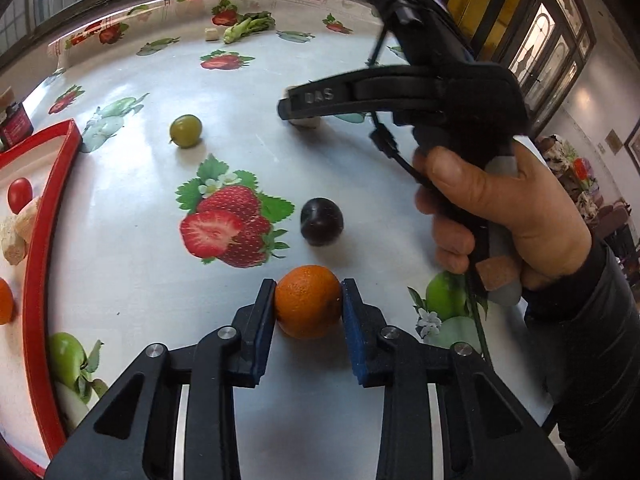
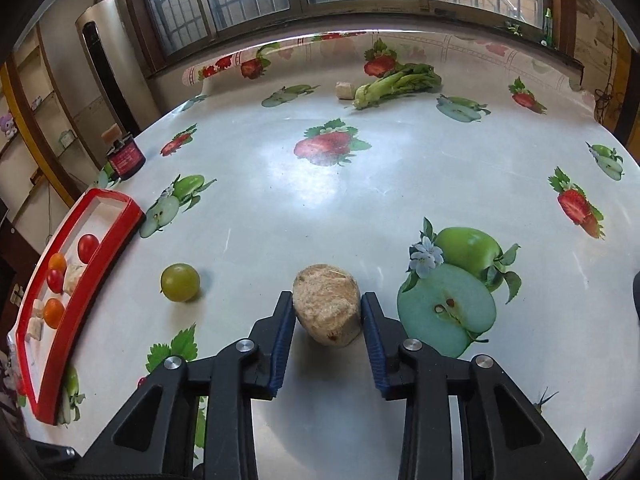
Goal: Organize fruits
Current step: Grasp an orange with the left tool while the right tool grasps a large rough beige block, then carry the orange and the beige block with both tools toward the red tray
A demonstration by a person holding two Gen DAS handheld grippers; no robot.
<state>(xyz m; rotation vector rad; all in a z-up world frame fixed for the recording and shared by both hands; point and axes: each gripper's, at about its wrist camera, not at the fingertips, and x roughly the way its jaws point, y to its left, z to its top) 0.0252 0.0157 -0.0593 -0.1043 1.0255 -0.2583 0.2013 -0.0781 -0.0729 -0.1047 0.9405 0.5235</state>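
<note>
My left gripper (image 1: 308, 286) is shut on an orange (image 1: 308, 302) that rests on the fruit-print tablecloth. A dark plum (image 1: 322, 222) lies just beyond it, and a green plum (image 1: 185, 131) lies farther off to the left. My right gripper (image 2: 327, 300) is shut on a beige, rough peeled fruit piece (image 2: 326, 310) on the table; from the left wrist view it (image 1: 298, 114) is seen at the upper right over that piece (image 1: 306, 123). The green plum (image 2: 180, 282) lies to its left. A red-rimmed tray (image 1: 34, 264) at the left holds small tomatoes, oranges and beige pieces.
The tray (image 2: 80, 276) sits at the table's left edge. A leafy green vegetable (image 2: 394, 84) and a small beige cube (image 2: 345, 90) lie at the far side. A dark red jar (image 2: 126, 160) stands at the far left. Windows run behind the table.
</note>
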